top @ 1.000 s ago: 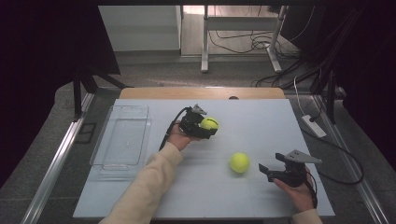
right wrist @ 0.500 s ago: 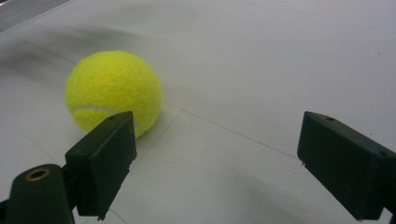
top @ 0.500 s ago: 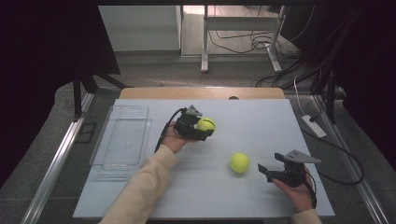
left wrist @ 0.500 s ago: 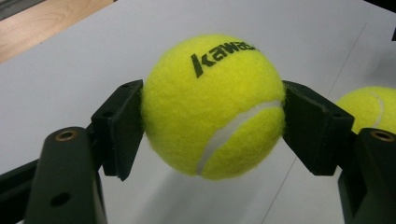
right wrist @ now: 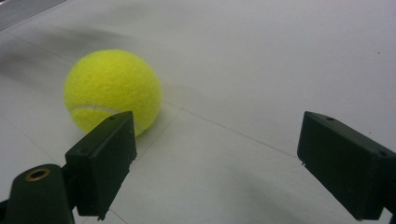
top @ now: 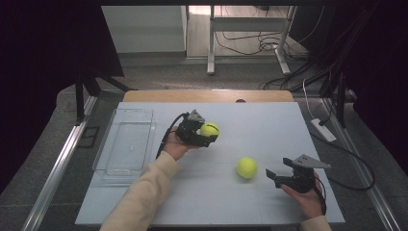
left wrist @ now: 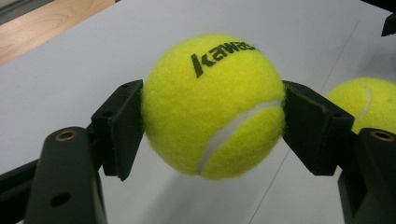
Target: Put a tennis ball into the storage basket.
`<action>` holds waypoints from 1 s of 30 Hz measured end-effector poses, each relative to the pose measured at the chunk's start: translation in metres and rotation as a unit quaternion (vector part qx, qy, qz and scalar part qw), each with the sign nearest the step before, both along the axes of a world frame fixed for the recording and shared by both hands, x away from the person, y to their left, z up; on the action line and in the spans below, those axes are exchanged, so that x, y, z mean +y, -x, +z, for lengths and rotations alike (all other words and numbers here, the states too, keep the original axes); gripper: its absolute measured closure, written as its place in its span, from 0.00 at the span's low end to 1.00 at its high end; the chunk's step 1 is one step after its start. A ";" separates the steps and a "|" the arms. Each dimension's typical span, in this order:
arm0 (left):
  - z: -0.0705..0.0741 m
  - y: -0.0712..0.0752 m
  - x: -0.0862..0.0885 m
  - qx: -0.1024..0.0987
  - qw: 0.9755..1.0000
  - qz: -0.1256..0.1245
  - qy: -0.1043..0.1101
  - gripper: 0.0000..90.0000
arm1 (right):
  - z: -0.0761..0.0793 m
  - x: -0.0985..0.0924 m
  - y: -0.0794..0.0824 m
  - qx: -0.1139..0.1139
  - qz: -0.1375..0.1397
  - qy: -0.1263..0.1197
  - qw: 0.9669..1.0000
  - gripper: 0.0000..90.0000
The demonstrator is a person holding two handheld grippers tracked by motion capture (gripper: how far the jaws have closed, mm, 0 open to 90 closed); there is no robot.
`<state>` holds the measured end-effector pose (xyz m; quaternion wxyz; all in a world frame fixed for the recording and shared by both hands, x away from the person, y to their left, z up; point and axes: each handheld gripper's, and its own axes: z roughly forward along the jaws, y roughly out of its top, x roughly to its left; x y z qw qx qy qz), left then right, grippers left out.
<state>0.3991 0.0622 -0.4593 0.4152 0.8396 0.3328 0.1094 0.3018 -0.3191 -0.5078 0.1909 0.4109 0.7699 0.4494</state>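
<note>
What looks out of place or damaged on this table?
Nothing stands out. One tennis ball sits squarely between the left gripper fingers, the other ball rests whole on the table, and the clear tray lies flat.

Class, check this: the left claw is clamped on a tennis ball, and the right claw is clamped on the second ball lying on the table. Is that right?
Not quite. The left claw does grip a tennis ball, but the right claw stands open. The second ball lies on the table ahead of it, untouched, as the right gripper view shows.
</note>
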 end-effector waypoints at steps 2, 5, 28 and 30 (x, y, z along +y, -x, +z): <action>0.000 0.001 0.001 0.000 1.000 0.000 0.001 0.30 | 0.000 0.000 0.000 0.000 0.000 0.000 1.000 0.13; 0.001 0.002 0.003 -0.003 1.000 0.000 0.005 0.30 | 0.000 0.000 0.000 0.000 0.000 0.000 1.000 0.13; 0.015 0.014 0.022 -0.026 0.999 0.010 0.019 0.30 | -0.001 0.001 0.000 0.000 0.001 0.002 1.000 0.13; 0.016 0.015 0.024 -0.029 0.999 0.011 0.019 0.30 | -0.001 0.001 0.000 0.000 0.001 0.003 1.000 0.13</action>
